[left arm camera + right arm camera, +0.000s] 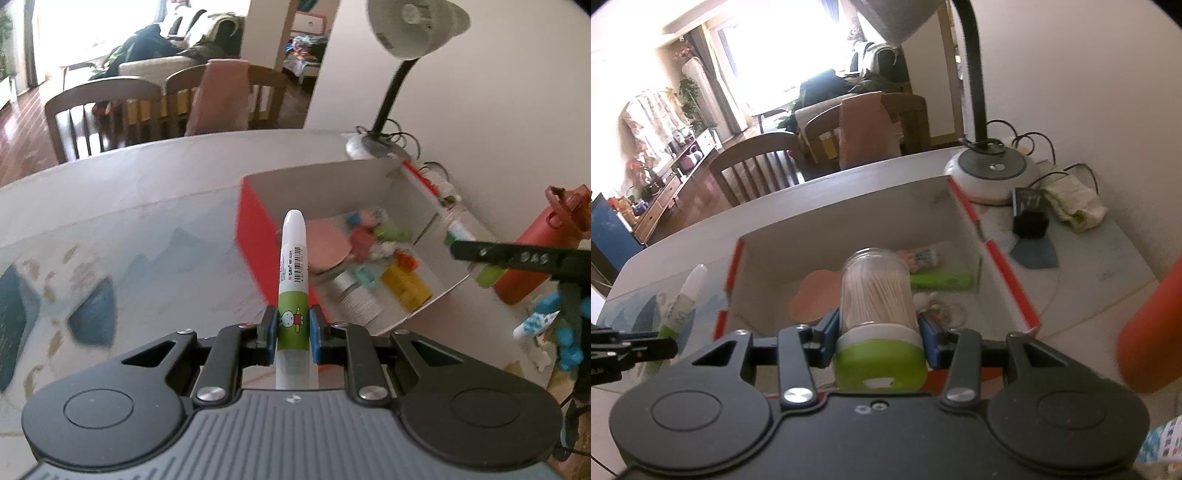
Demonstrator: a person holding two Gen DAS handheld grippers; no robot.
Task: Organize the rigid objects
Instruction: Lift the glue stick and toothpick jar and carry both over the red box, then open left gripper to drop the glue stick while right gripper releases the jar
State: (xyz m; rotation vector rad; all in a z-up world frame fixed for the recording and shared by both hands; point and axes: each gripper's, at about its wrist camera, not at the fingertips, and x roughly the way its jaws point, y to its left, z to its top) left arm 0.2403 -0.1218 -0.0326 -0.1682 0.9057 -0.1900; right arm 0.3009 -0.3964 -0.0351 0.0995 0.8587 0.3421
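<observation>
Both tools are loaded right now, so this step is really about getting two things into the box without them fighting each other. The left gripper (pixel 292 334) is pinched tight on a slim glue pen (pixel 291 280) with a green cartoon label, cap pointing up and away, held clear of the table over the patterned mat just beside the red-sided cardboard box (pixel 255 218). The right gripper (pixel 878 334) is clamped around the green-lidded end of a clear toothpick jar (pixel 874 291), which is already hanging over the box opening. Inside there's a pink disc, a yellow block, a green thing and a few small bits I can't really make out through the blur. If I were doing it, I'd drop the jar first since it's the bulky one, lower it onto a bare patch of the box floor near the front wall, lay it on its side and only then spread the jaws. Then swing the pen in over the left wall and set it along an edge. Watch the two tools don't bump; the right finger already shows close in the left view.
</observation>
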